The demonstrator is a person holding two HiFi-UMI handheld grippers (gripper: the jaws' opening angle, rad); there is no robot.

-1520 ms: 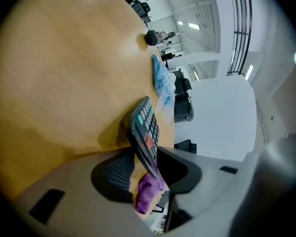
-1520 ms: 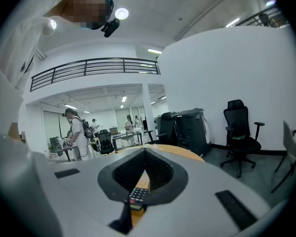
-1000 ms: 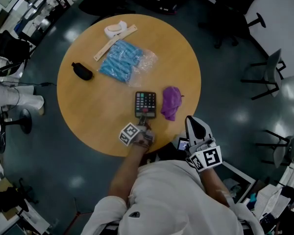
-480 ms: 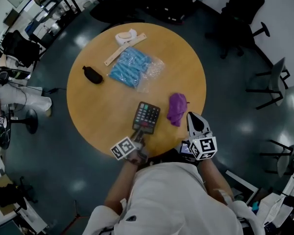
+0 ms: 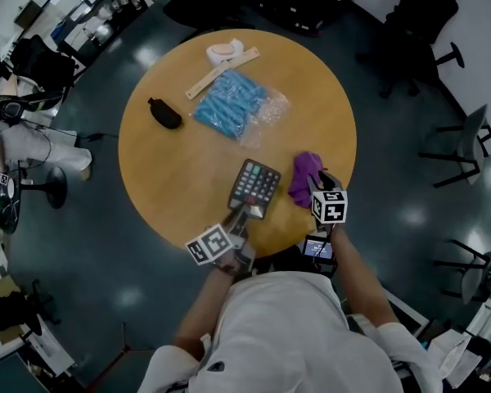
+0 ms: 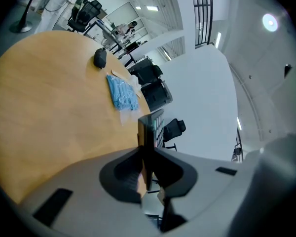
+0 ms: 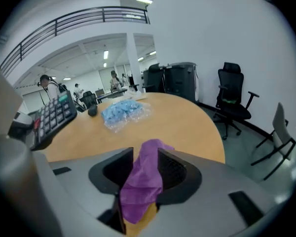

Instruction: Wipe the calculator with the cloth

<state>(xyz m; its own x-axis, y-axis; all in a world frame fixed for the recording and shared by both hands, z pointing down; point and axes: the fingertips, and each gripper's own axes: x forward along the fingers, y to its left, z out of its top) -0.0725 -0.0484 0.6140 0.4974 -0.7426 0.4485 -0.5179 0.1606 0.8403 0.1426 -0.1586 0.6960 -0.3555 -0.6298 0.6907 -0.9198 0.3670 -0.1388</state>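
Note:
The black calculator point(image 5: 255, 187) hangs tilted above the round wooden table point(image 5: 172, 170), and my left gripper point(image 5: 239, 214) is shut on its near end. In the left gripper view the calculator point(image 6: 148, 137) stands edge-on between the pads. The purple cloth point(image 5: 305, 173) lies crumpled on the table just right of the calculator. My right gripper point(image 5: 317, 187) has come down over it. Its jaws have just been opening, and the cloth point(image 7: 143, 181) lies in the gap between them. The lifted calculator point(image 7: 52, 115) shows at the left of the right gripper view.
A clear bag of blue items point(image 5: 233, 105) lies at the table's middle back, with a black case point(image 5: 165, 113) to its left. A wooden strip point(image 5: 221, 72) and a white object point(image 5: 222, 51) lie at the far edge. Office chairs point(image 5: 458, 137) stand around the table.
The left gripper has raised and rolled the calculator off the table. The right gripper has dropped from beside the table's near edge onto the purple cloth.

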